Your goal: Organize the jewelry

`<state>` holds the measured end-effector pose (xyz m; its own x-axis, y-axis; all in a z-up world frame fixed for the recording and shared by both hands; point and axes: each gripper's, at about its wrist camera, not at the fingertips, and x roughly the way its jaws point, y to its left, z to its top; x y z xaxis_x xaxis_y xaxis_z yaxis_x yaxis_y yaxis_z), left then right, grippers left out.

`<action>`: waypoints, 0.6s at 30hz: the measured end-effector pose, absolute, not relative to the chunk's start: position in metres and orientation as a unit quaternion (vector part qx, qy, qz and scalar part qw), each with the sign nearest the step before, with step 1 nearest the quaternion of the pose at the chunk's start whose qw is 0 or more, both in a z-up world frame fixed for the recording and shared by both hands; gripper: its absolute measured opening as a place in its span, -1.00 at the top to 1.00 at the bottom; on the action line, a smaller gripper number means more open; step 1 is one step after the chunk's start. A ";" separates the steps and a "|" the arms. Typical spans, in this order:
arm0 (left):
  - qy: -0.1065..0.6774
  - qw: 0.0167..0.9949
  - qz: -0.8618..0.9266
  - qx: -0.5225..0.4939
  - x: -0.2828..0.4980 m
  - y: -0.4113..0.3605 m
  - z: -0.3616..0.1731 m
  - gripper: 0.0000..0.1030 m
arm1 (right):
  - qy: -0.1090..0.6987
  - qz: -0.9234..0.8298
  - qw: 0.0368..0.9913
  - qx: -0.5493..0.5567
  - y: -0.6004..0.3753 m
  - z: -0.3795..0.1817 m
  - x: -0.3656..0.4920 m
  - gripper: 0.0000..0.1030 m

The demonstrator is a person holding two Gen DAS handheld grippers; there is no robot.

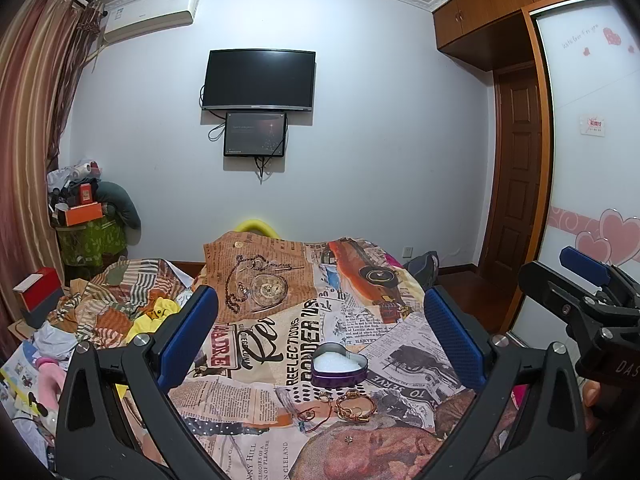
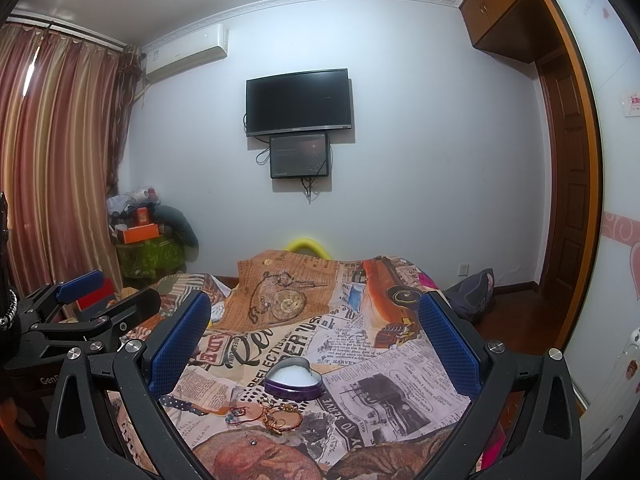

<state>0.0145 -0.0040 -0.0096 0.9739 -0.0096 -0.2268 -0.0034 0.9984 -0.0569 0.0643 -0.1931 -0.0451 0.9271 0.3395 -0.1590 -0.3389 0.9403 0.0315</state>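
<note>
Both grippers — left (image 1: 320,336), right (image 2: 314,338) — hang spread, empty. On the cloth (image 1: 400,344), nearest: one stud (image 1: 349,438). Beyond it, one gold bangle (image 1: 356,402) lies flat beside one red string (image 1: 316,416). Then one heart tin (image 1: 339,365) — open, point facing away.

Both wrist cameras look forward low over the bed, sharing the heart-shaped tin (image 1: 339,365) (image 2: 293,378)
</note>
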 end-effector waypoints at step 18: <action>0.117 0.993 -0.001 -0.030 0.016 -0.003 -0.011 -1.00 | 0.085 0.172 0.981 0.002 -0.193 -0.048 0.067 -1.00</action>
